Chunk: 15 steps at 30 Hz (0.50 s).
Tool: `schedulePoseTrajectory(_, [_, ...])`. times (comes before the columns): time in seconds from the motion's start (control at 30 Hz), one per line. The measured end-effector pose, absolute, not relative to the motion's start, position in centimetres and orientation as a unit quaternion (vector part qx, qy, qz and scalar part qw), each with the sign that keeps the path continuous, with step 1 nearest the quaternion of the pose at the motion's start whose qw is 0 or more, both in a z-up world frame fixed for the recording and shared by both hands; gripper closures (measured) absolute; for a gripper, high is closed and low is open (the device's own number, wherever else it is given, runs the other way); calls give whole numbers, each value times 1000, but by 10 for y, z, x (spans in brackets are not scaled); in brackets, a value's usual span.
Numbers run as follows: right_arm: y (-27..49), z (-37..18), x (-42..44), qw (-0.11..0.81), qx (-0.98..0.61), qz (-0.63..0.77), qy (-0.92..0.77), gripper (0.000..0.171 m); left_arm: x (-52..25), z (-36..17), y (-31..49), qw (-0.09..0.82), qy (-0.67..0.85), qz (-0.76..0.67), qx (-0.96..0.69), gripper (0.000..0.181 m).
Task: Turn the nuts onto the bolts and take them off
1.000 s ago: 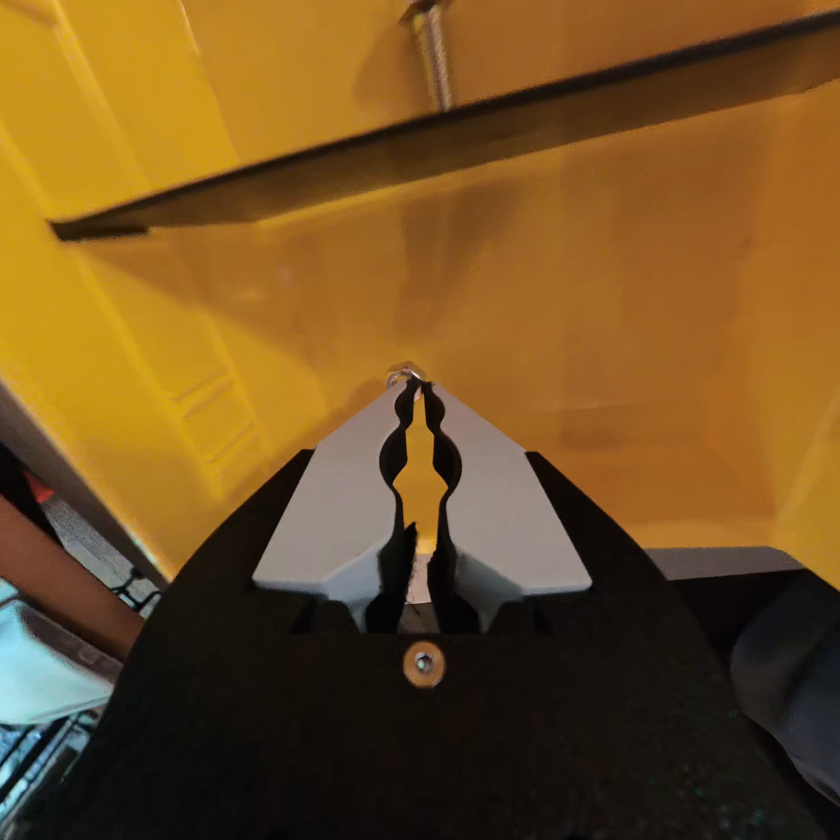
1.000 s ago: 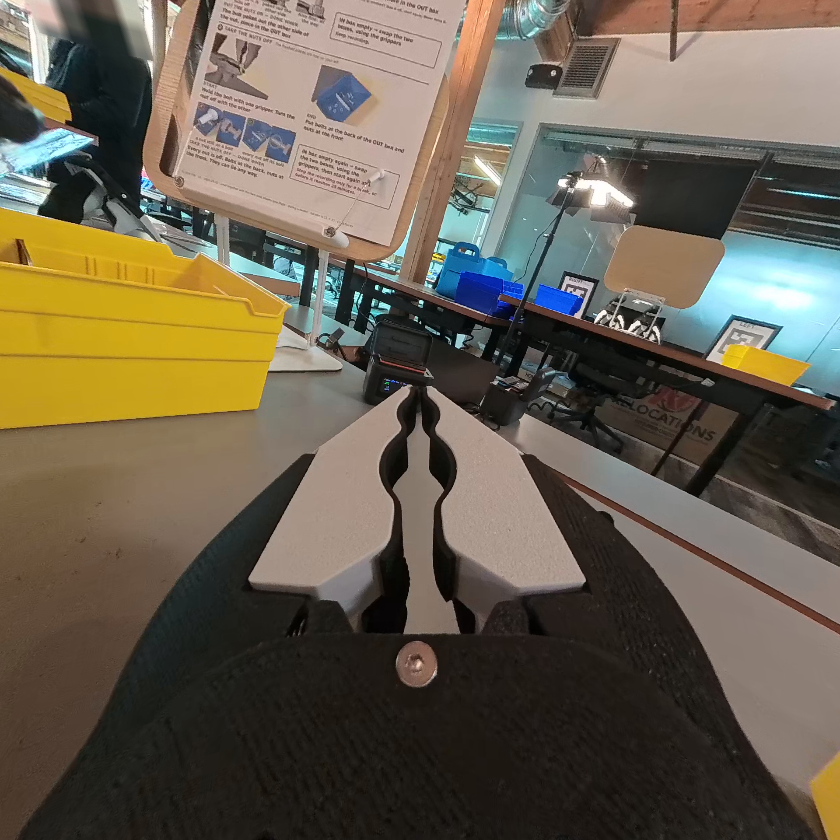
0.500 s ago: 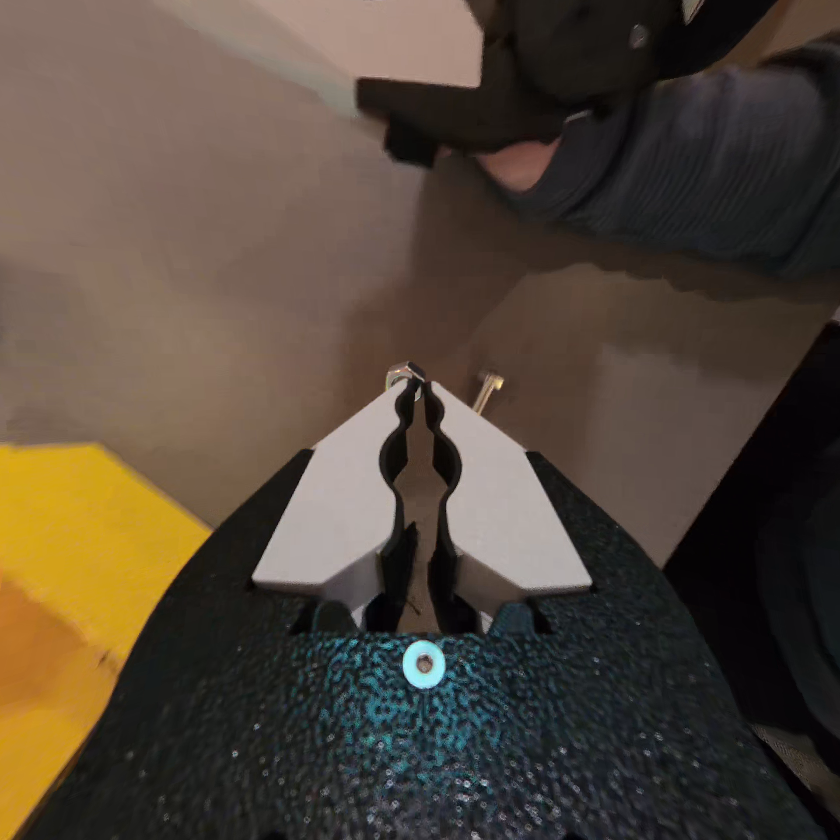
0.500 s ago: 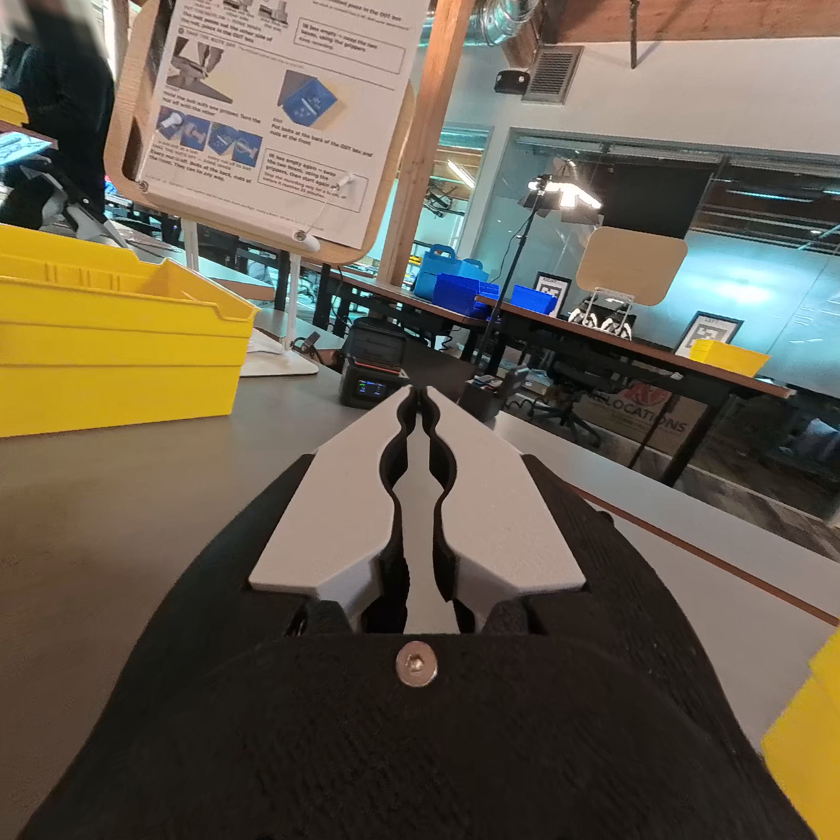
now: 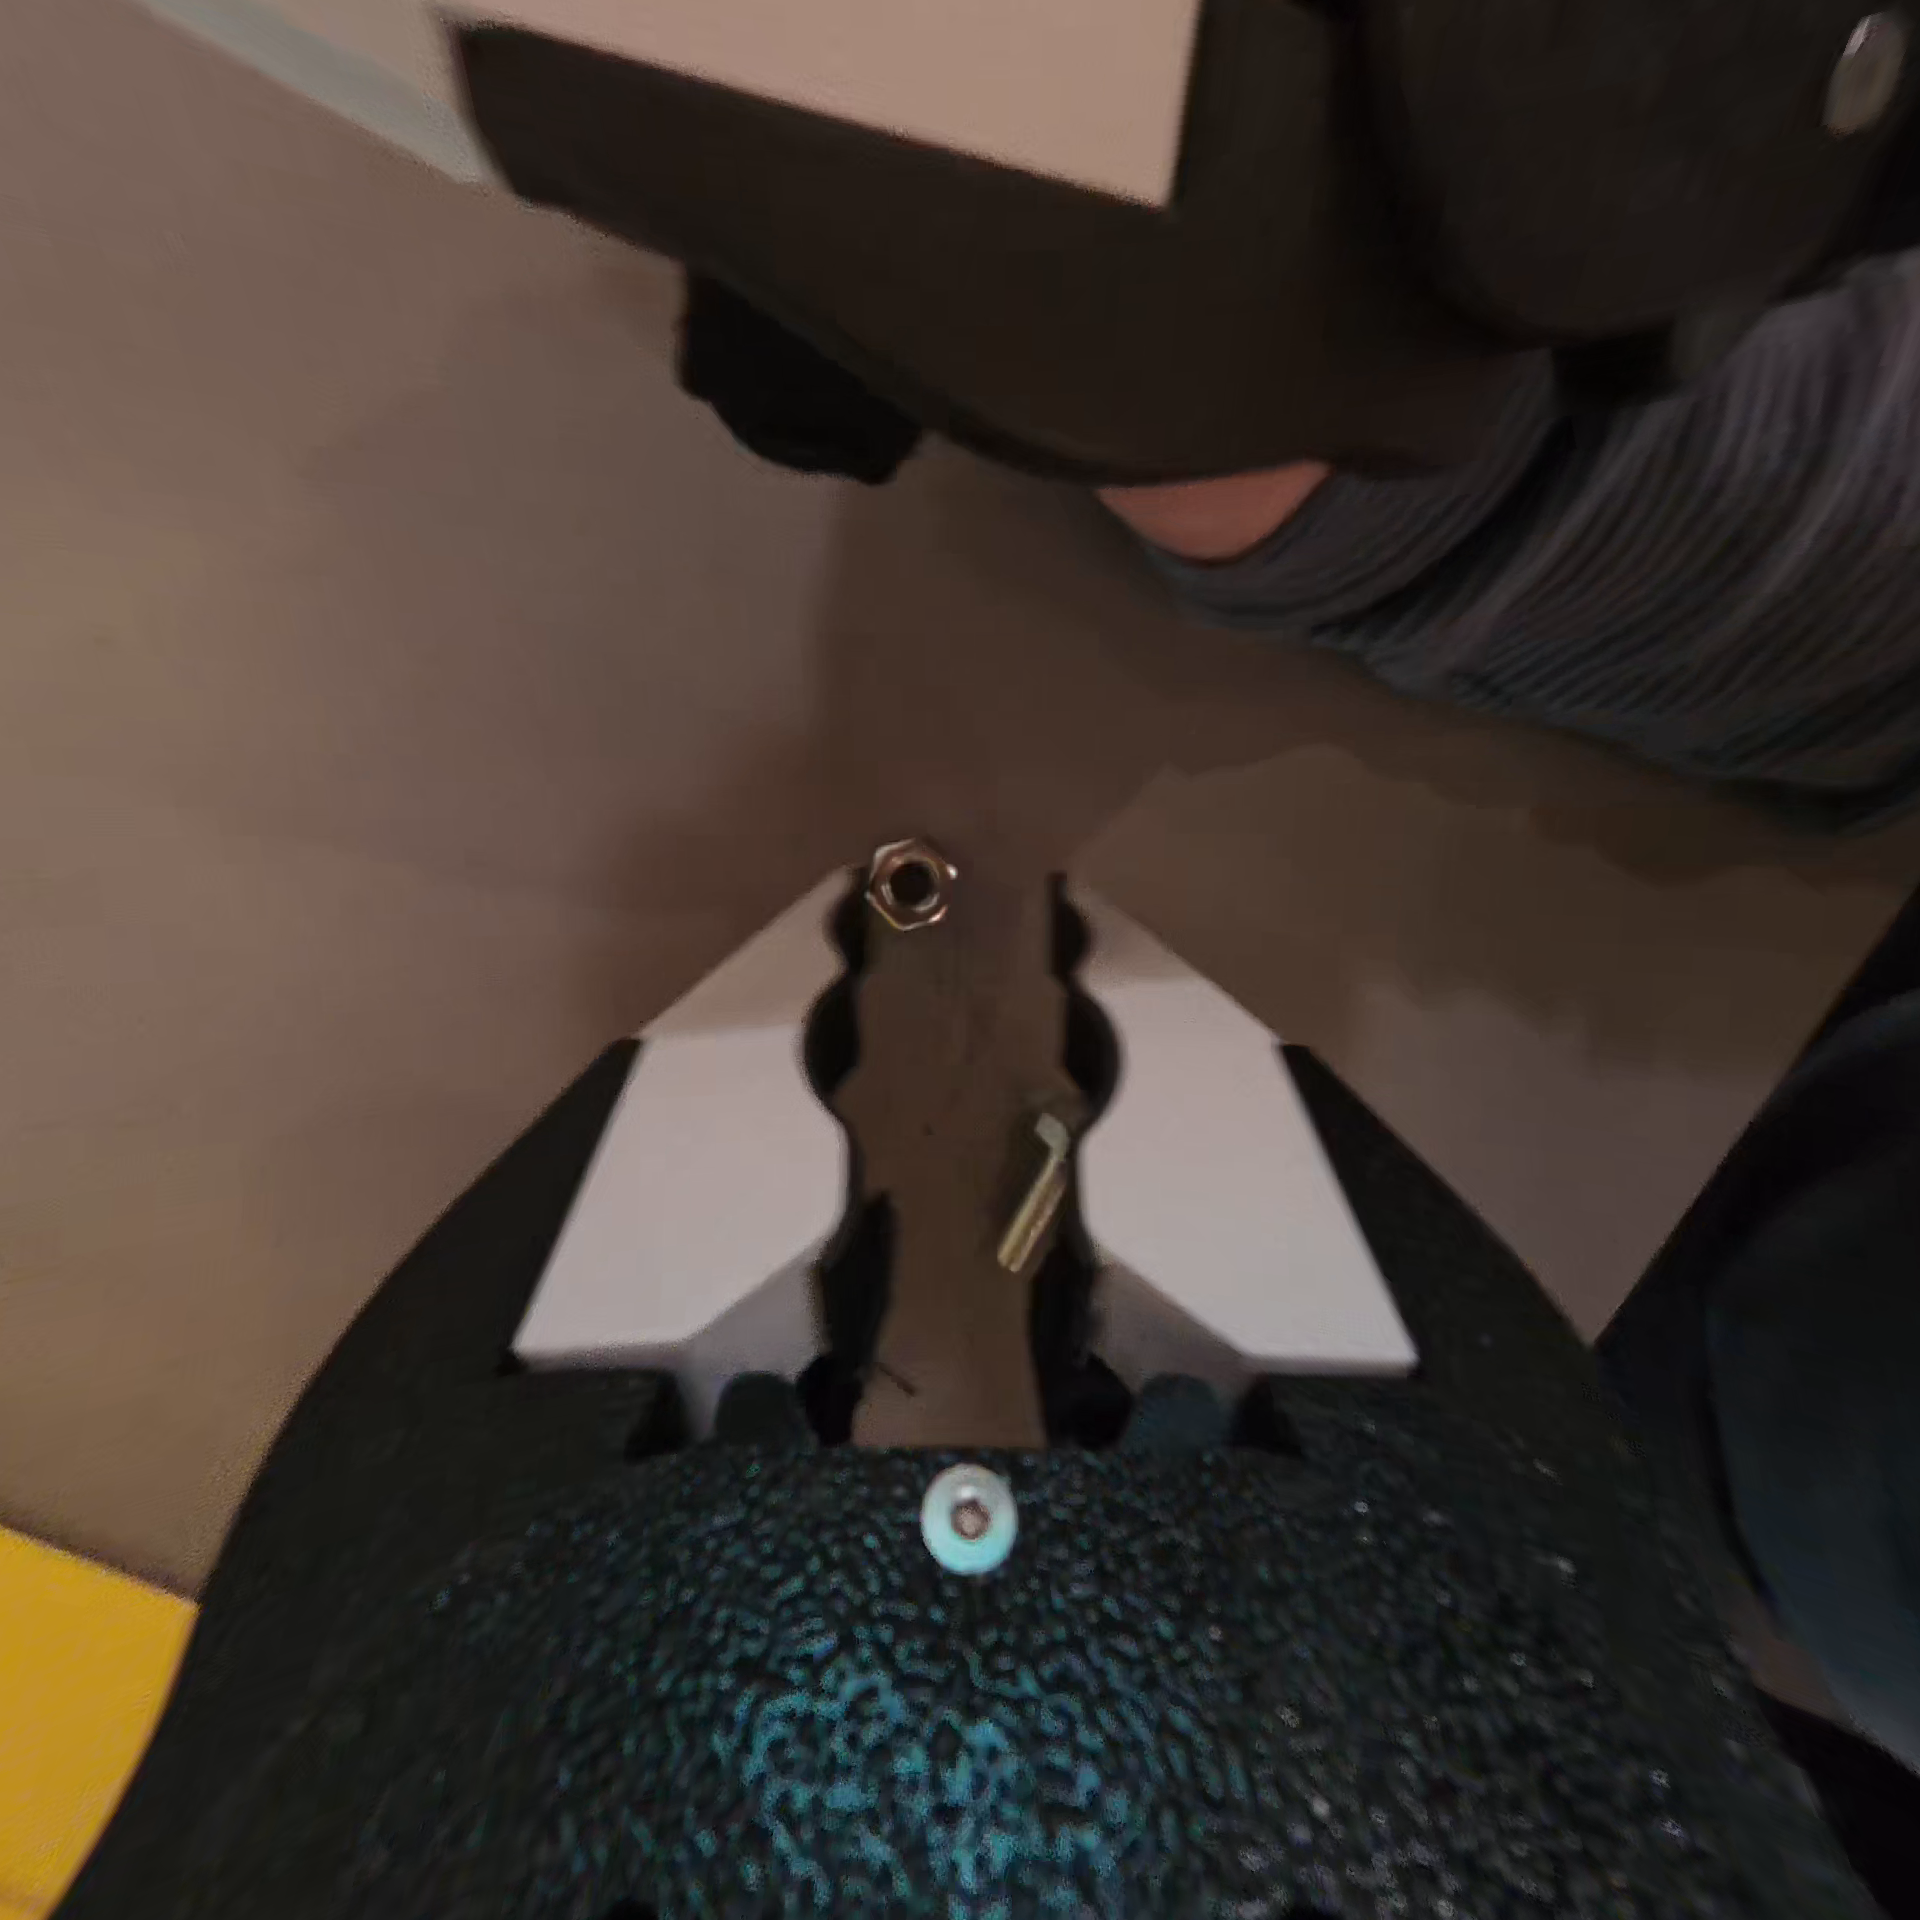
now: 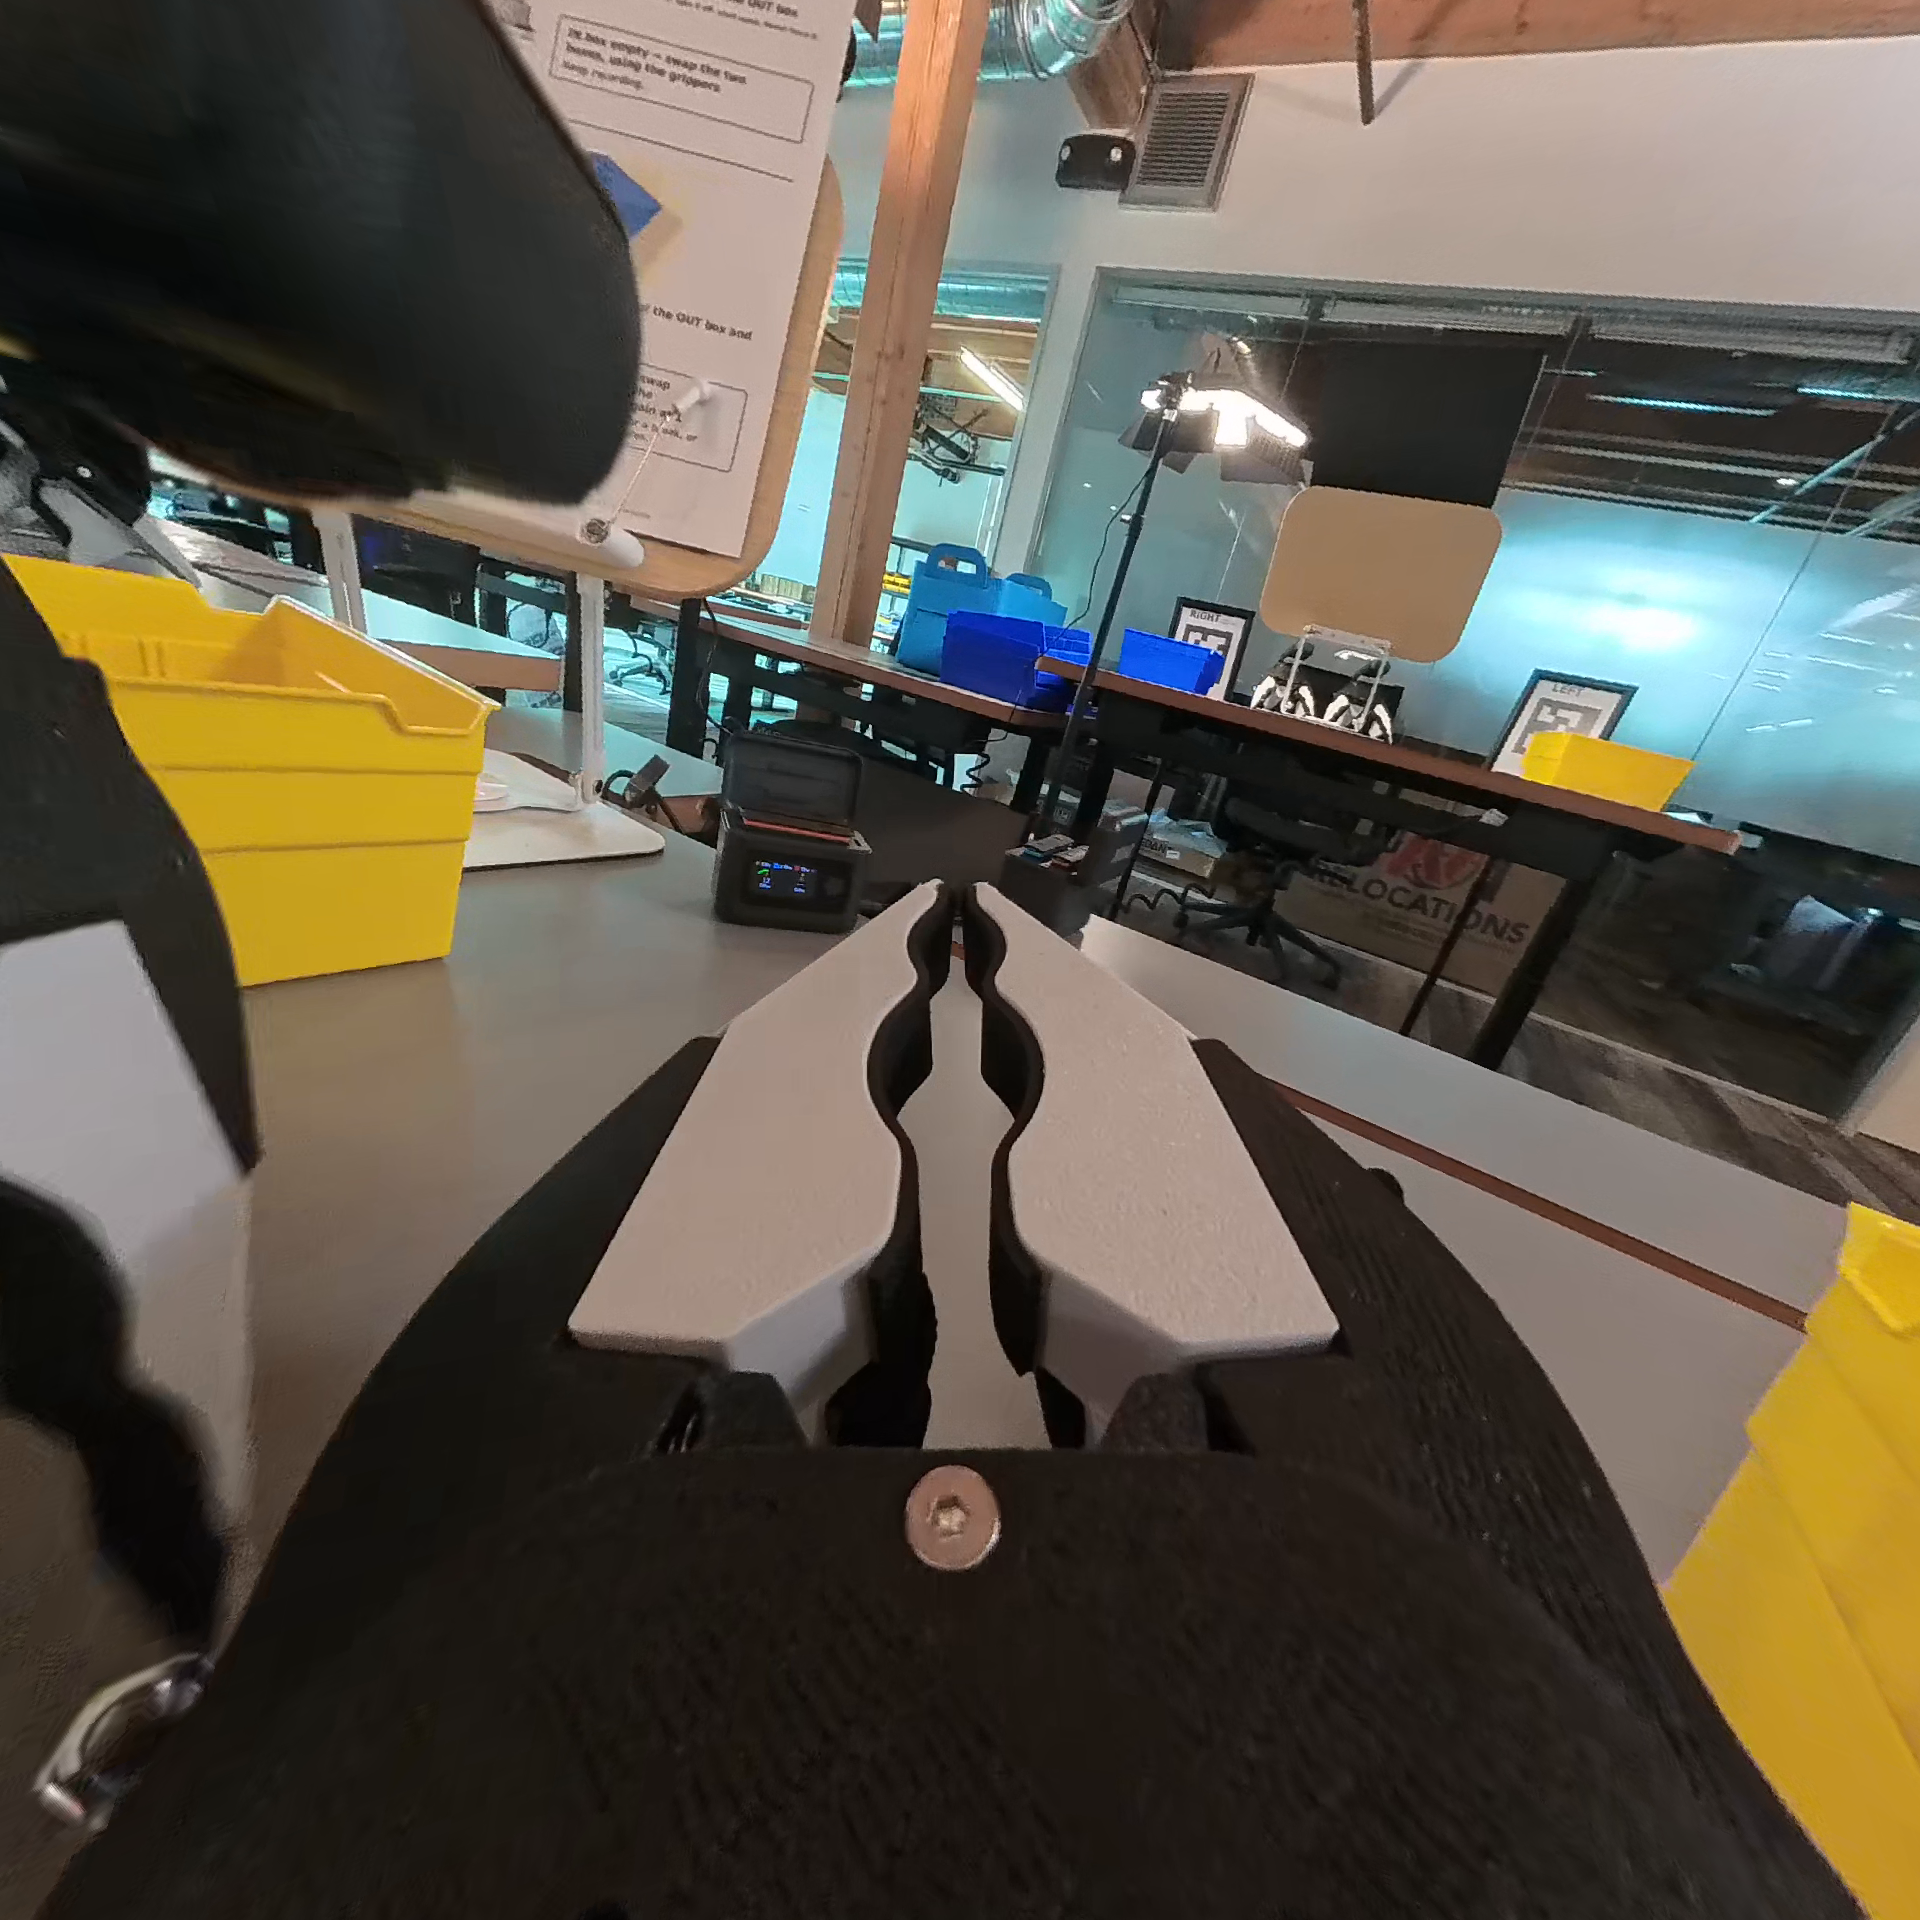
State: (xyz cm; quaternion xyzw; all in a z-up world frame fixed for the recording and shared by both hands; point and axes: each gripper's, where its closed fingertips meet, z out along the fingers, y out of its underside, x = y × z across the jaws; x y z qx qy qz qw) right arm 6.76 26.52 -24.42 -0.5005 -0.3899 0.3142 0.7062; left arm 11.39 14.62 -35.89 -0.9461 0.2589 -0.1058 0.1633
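Observation:
In the left wrist view I look down at the grey table [image 5: 312,727]. My left gripper [image 5: 954,883] is open. A small silver nut [image 5: 911,886] sits at the tip of its left finger, hole facing the camera, and the jaws do not pinch it. A short bolt [image 5: 1034,1195] lies on the table between the fingers, close to the right one. My right gripper [image 6: 957,894] is shut and empty, held low over the table. It also shows at the top of the left wrist view [image 5: 1143,260], held by a hand with a grey sleeve [image 5: 1558,582].
A yellow bin [image 6: 312,790] stands on the table at the left, another yellow bin [image 6: 1818,1507] at the near right. A black device [image 6: 790,862] and an instruction board on a stand [image 6: 717,208] are behind. A yellow bin corner [image 5: 62,1714] shows bottom left.
My left gripper came out of the yellow bin holding the nut, moved over the table beside the bolt, and has now opened. My right gripper stayed shut and shifted slightly.

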Motion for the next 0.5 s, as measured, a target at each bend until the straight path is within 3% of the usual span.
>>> schedulePoseTrajectory(0.03, [265, -244, 68, 707, -500, 315, -389, 171, 113, -357, 149, 177, 245, -109, -947, 126])
schedulePoseTrajectory(0.1, [266, -243, 69, 707, -501, 317, -386, 171, 108, -349, 149, 207, 231, -114, -944, 112])
schedulePoseTrajectory(0.37, [252, -242, 65, 692, -482, 344, -412, 171, 107, -334, 87, 269, 246, -181, -913, 128])
schedulePoseTrajectory(0.43, [214, -247, 51, 615, -448, 416, -499, 170, 106, -332, 74, 295, 229, -177, -911, 132])
schedulePoseTrajectory(0.5, [157, -267, 47, 419, -444, 500, -615, 160, 107, -325, 64, 333, 197, -185, -903, 135])
